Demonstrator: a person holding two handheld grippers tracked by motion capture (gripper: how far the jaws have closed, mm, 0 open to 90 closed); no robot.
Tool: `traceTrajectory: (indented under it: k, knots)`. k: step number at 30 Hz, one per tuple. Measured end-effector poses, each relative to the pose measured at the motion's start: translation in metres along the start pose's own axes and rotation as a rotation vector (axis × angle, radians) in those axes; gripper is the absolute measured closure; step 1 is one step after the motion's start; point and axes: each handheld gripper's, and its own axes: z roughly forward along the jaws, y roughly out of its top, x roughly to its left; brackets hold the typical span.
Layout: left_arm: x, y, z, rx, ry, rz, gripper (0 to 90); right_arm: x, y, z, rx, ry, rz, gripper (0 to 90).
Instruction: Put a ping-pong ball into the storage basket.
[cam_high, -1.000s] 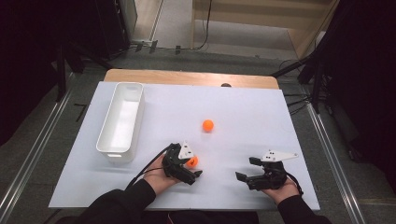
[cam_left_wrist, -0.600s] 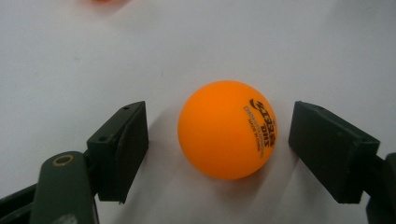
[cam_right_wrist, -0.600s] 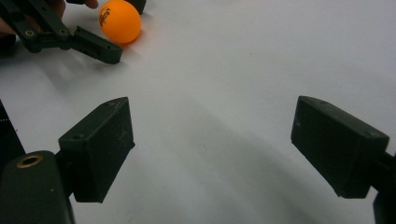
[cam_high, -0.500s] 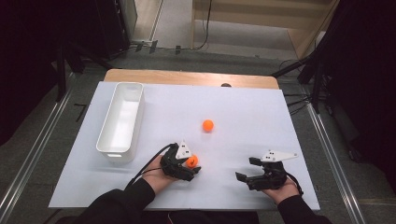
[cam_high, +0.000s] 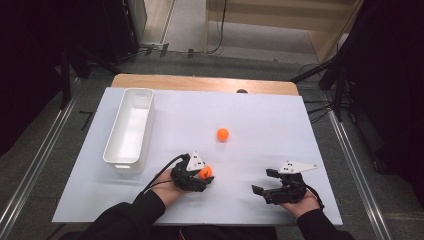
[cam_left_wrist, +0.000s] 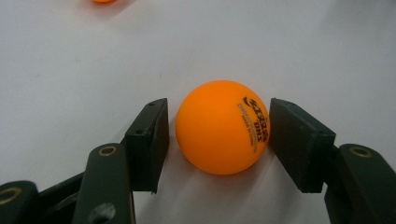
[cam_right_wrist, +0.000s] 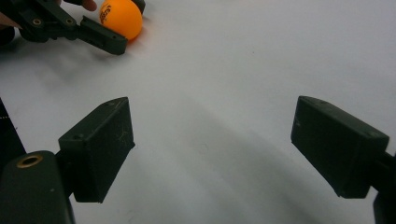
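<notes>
An orange ball (cam_high: 205, 172) (cam_left_wrist: 219, 126) rests on the white table sheet (cam_high: 270, 125) between the jaws of my left gripper (cam_high: 207, 176) (cam_left_wrist: 219, 121). Those jaws have just been closing. One pad (cam_left_wrist: 294, 140) touches the ball, and a sliver of gap remains at the other pad (cam_left_wrist: 152, 140). The right gripper view also shows this ball (cam_right_wrist: 121, 18) and the left gripper (cam_right_wrist: 79, 25) at its top left. A second orange ball (cam_high: 222, 134) (cam_left_wrist: 102, 1) lies farther out, mid-table. My right gripper (cam_high: 263, 181) (cam_right_wrist: 212, 140) sits low at the front right, open with nothing between its jaws.
A long white bin (cam_high: 125, 162) stands at the left of the sheet, with nothing visible inside it. The wooden table edge (cam_high: 200, 82) runs along the far side. Dark floor and stands surround the table.
The left gripper's jaws have drawn in around the near orange ball. Both hands have stayed where they were, and the far ball has not moved.
</notes>
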Motion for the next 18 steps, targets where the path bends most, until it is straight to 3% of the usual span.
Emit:
traceTrajectory:
  k: [10, 18]
  knots:
    - [0.0025, 0.0002, -0.0012, 0.001, 0.003, -0.016, 50.2, 0.0008, -0.0001, 0.0019, 0.014, 0.001, 0.002, 11.6]
    - [0.0037, -0.0006, -0.0015, -0.006, -0.005, -0.003, 50.4, 0.0002, -0.0001, 0.0022, 0.015, 0.001, -0.002, 11.6]
